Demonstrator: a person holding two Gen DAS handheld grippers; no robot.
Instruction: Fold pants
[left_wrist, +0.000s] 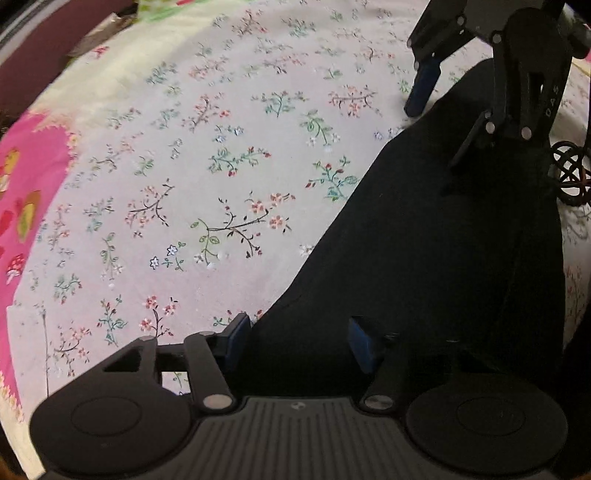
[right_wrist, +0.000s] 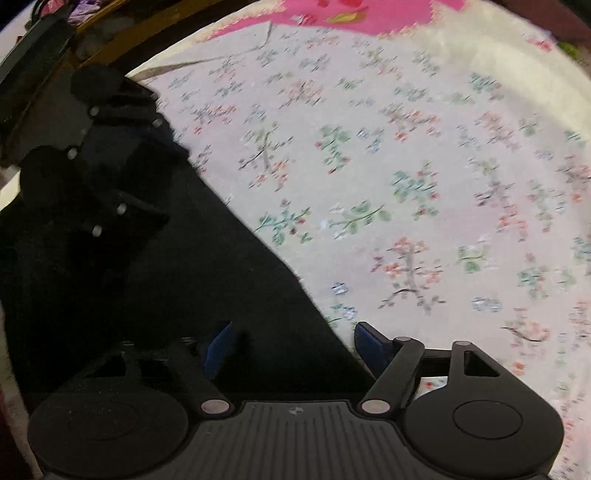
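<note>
Floral bedsheet lies bare beside pants.

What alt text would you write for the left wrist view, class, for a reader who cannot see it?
Black pants lie on a floral bedsheet, their edge between the open left gripper's blue fingertips. The right gripper reaches down onto the pants farther away.

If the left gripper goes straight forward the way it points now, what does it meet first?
Probably the black pants: the left gripper is open with that cloth directly between and ahead of its fingers. How near the cloth is remains unclear.
</note>
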